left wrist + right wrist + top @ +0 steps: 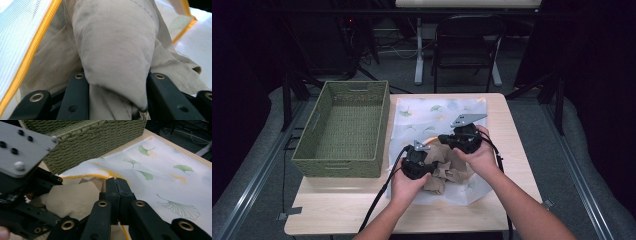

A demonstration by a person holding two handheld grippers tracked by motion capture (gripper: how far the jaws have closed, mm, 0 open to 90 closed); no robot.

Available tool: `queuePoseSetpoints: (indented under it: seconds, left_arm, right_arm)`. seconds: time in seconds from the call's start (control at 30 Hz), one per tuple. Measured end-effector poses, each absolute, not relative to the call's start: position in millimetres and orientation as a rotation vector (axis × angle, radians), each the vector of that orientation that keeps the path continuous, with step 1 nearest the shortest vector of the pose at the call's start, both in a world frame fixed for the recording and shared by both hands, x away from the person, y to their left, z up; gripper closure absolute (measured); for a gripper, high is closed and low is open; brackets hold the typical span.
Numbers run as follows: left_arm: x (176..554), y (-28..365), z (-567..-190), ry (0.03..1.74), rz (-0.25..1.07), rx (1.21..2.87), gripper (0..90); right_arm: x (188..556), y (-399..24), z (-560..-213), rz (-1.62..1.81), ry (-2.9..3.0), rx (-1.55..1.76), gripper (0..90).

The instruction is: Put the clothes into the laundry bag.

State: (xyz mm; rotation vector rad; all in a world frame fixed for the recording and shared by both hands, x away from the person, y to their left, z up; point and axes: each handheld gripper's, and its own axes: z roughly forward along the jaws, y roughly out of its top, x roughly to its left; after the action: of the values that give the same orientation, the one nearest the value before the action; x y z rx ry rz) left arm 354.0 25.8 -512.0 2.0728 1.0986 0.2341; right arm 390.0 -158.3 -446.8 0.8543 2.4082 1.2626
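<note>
Left to right in the high view: basket (pixel 343 130), then left gripper (pixel 416 162) and right gripper (pixel 463 137) over a beige cloth (pixel 447 172) on the near part of the bag (pixel 432 112). Seen close in the gripper views: left jaws clamped on a cloth (pixel 112 50) fold, right gripper (pixel 117 187) pinched shut on the bag's yellow edge (pixel 110 173). Fingertips hidden from above; cloth's near end cut off.
</note>
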Motion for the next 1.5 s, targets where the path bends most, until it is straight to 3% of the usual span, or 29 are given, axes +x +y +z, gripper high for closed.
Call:
queuePoseSetpoints:
  seconds: [0.6, 1.5]
  left_arm:
    - [364, 21, -534, 1.128, 0.254, 2.087, 64.2]
    - [361, 15, -536, 1.107, 0.316, 2.098, 45.3]
  right_arm:
    - [380, -164, -457, 1.312, 2.375, 0.855, 89.6]
    - [360, -172, -479, 1.351, 2.274, 0.845, 89.6]
